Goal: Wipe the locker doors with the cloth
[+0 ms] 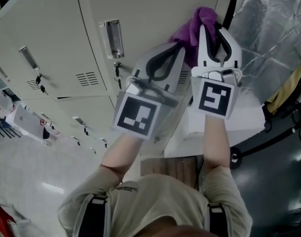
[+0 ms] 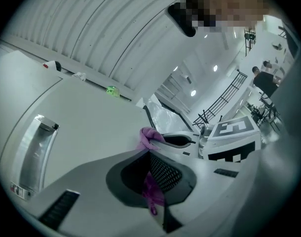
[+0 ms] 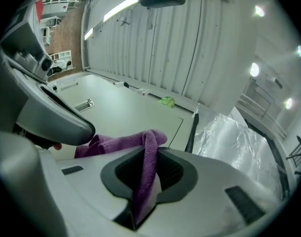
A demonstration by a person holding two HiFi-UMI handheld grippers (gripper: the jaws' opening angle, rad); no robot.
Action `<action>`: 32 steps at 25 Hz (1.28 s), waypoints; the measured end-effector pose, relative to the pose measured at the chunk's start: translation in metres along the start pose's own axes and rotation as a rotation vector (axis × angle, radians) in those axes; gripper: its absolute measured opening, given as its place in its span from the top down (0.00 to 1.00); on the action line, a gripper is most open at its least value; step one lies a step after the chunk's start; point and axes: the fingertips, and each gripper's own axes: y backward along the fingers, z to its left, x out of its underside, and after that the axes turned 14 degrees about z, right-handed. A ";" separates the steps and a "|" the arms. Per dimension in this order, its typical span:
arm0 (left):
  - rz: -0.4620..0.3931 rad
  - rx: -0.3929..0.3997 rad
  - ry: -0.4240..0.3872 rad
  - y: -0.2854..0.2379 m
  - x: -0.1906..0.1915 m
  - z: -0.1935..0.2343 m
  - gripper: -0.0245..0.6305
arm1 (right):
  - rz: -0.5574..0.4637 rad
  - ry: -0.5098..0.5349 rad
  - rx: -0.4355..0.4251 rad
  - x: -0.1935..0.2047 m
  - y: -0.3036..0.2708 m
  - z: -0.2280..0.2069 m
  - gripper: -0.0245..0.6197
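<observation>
A purple cloth (image 1: 202,19) is bunched against the upper right of a beige locker door (image 1: 150,11). My left gripper (image 1: 179,47) is shut on one end of it, and a purple strip (image 2: 152,190) shows pinched between its jaws. My right gripper (image 1: 212,33) is shut on the other end, with the cloth (image 3: 146,167) hanging through its jaws and spreading left over the door (image 3: 126,113). The two grippers are side by side, close together. The right gripper (image 2: 230,136) shows in the left gripper view.
The door's recessed metal handle (image 1: 112,37) and its key are left of the grippers. More lockers (image 1: 52,68) run on to the left. A plastic-wrapped bulk (image 1: 274,38) stands right of the locker's edge. A small green object (image 3: 166,101) lies on the locker top.
</observation>
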 end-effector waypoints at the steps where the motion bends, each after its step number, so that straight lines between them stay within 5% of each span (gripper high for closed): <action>1: 0.000 0.003 0.000 -0.003 0.000 -0.002 0.96 | -0.001 0.006 0.000 0.001 0.000 -0.001 0.88; 9: -0.013 -0.083 -0.012 0.028 -0.013 0.017 0.96 | -0.089 -0.124 -0.045 -0.035 0.023 0.006 0.88; 17: 0.028 -0.278 -0.083 0.106 -0.023 0.064 0.96 | -0.260 -0.206 -0.273 -0.099 0.044 0.085 0.88; 24: 0.100 -0.377 -0.083 0.144 -0.005 0.089 0.96 | -0.243 -0.221 -0.388 -0.104 0.047 0.147 0.88; 32: 0.148 -0.386 -0.060 0.147 0.018 0.094 0.96 | -0.178 -0.199 -0.420 -0.087 0.041 0.172 0.88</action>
